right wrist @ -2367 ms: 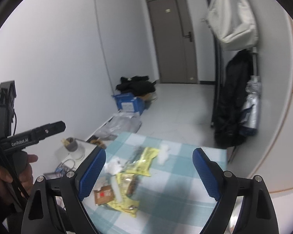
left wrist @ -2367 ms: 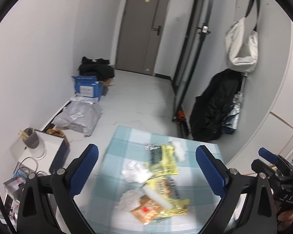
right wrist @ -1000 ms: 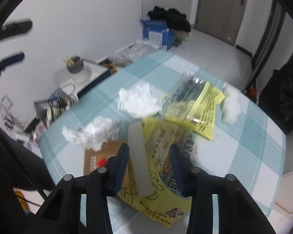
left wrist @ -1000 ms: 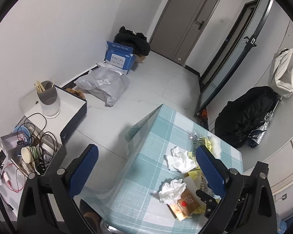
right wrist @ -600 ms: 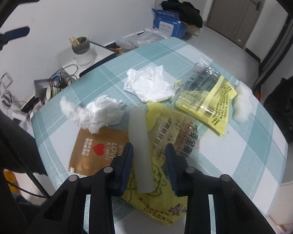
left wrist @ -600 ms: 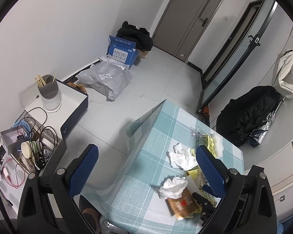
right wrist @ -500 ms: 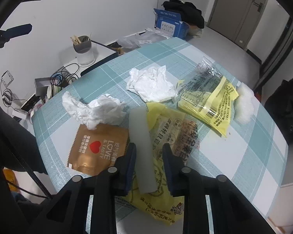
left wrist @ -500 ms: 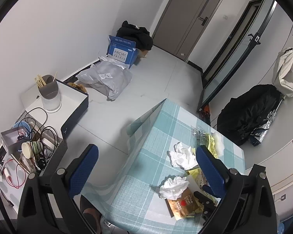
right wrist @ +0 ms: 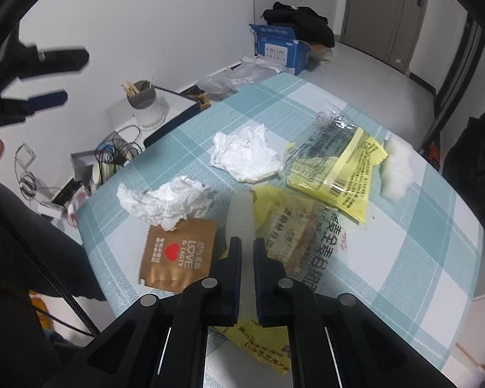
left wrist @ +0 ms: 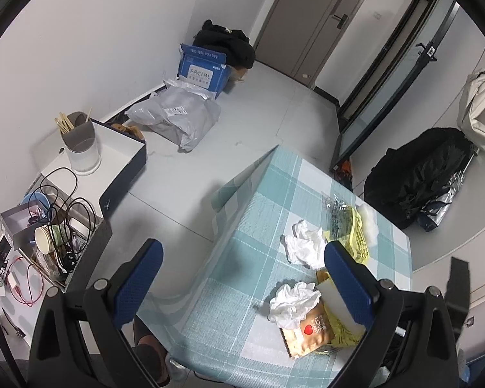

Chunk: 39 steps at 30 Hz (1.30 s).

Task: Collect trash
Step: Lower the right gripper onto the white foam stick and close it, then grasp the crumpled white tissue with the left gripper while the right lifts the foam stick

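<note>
Right gripper (right wrist: 247, 242) now clamped on the near end of the translucent white strip (right wrist: 241, 213), jaws narrowed to a slim gap from the wider straddle of 0.5 s ago. Means the 1st piece of trash looks secured and probably ready to lift, though the strip appears soft and could slip. Just left of the fingers: brown sachet (right wrist: 177, 255), with 1 crumpled tissue (right wrist: 165, 203) overlapping its far edge. Just right and underneath: yellow printed wrapper (right wrist: 294, 236). Further ahead: a 2nd tissue (right wrist: 247, 156), a clear-and-yellow bag (right wrist: 336, 158) and a cotton wad (right wrist: 397, 168), all untouched on the checked tablecloth (right wrist: 420, 258). Left gripper (left wrist: 242, 265) spread wide, holding nothing, hanging off the table's left edge, barely shifted over the last 0.5 s.
</note>
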Each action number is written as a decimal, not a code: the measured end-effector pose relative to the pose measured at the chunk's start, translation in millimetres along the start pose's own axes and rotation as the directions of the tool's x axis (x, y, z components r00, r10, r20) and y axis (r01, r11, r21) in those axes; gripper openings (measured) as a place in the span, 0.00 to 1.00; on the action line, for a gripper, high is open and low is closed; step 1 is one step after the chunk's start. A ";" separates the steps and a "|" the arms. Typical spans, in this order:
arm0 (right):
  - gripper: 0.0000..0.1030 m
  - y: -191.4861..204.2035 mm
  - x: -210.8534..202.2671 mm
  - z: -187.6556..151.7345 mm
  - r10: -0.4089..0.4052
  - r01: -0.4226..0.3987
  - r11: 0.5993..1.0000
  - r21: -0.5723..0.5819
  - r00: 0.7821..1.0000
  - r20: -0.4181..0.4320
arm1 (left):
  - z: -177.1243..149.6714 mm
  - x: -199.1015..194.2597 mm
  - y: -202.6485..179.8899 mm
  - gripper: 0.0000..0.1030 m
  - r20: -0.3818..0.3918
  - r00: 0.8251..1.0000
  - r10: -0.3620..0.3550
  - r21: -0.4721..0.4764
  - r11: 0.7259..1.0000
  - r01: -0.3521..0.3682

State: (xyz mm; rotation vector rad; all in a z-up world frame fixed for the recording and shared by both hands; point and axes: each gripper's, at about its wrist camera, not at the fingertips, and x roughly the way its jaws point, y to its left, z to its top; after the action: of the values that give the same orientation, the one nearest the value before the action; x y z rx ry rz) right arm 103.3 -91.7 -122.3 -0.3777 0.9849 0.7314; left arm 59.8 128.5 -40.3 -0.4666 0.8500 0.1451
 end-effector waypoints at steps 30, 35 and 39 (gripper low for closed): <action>0.13 30.6 22.4 -19.4 -0.051 0.040 0.982 -0.187 0.997 -0.054 | -7.1 9.2 -6.0 0.95 -0.052 0.999 0.009 -0.001 1.000 -0.009; 0.08 23.5 18.0 -14.0 -0.017 0.010 0.989 -0.145 0.999 -0.047 | -8.0 10.8 -7.7 0.95 -0.058 0.998 0.010 0.012 1.000 -0.010; 0.08 11.8 4.9 -5.5 0.027 -0.028 0.997 -0.067 1.000 -0.005 | -8.3 10.2 -9.0 0.95 -0.053 0.999 0.002 0.025 1.000 -0.001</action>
State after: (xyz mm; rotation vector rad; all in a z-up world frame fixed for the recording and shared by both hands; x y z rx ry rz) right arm 93.3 -84.7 -129.0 -0.4247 0.9731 0.7901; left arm 63.5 116.2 -49.6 -0.4478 0.9032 0.1237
